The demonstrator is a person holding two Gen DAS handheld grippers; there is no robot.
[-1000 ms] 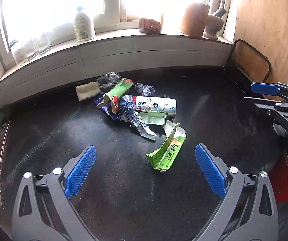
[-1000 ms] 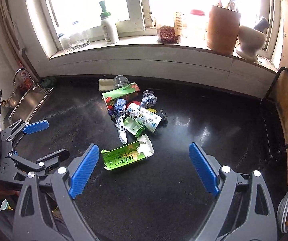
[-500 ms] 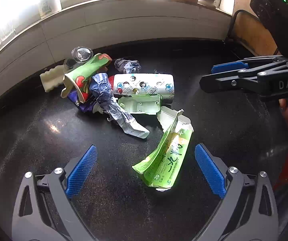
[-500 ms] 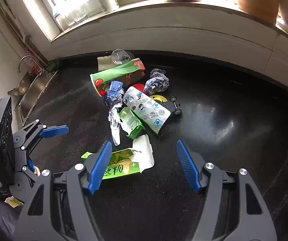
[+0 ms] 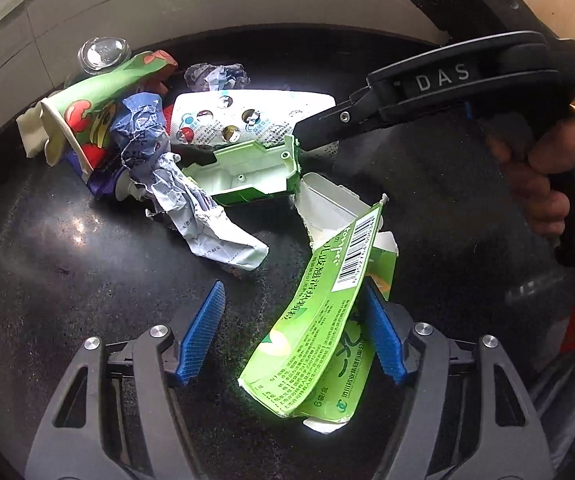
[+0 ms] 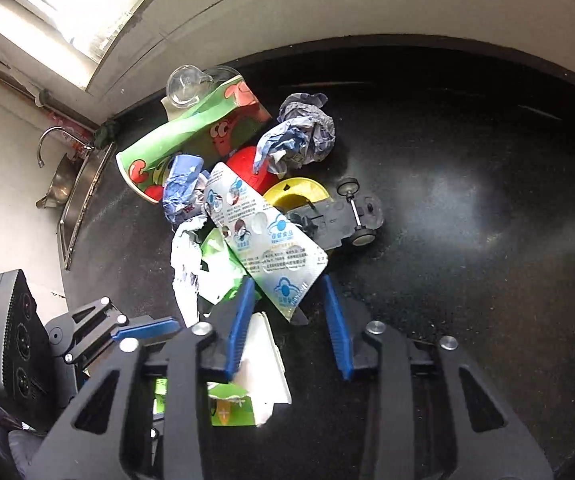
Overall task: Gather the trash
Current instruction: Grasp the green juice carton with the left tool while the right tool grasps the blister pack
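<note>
A flattened green carton (image 5: 327,320) lies on the black counter (image 5: 47,260) between the pads of my left gripper (image 5: 293,334). Its jaws are closing; the right pad touches the carton, the left pad stands apart. My right gripper (image 6: 289,312) is closing around the lower corner of a silver blister pack (image 6: 263,240), with a gap still showing at the right pad. Its left pad sits beside a pale green plastic shell (image 6: 215,264). In the left wrist view the right gripper (image 5: 299,144) reaches in from the right over that shell (image 5: 247,172) and the blister pack (image 5: 247,116).
The pile also holds a green cartoon paper cup (image 5: 99,108), crumpled paper (image 5: 191,204), a clear lid (image 5: 103,54), a yellow disc (image 6: 295,196) and a toy car chassis (image 6: 339,216). A sink (image 6: 83,184) lies far left. A tiled wall backs the counter.
Both grippers have dropped toward the pile and narrowed their jaws. The left now straddles the green carton; the right has moved in over the blister pack.
</note>
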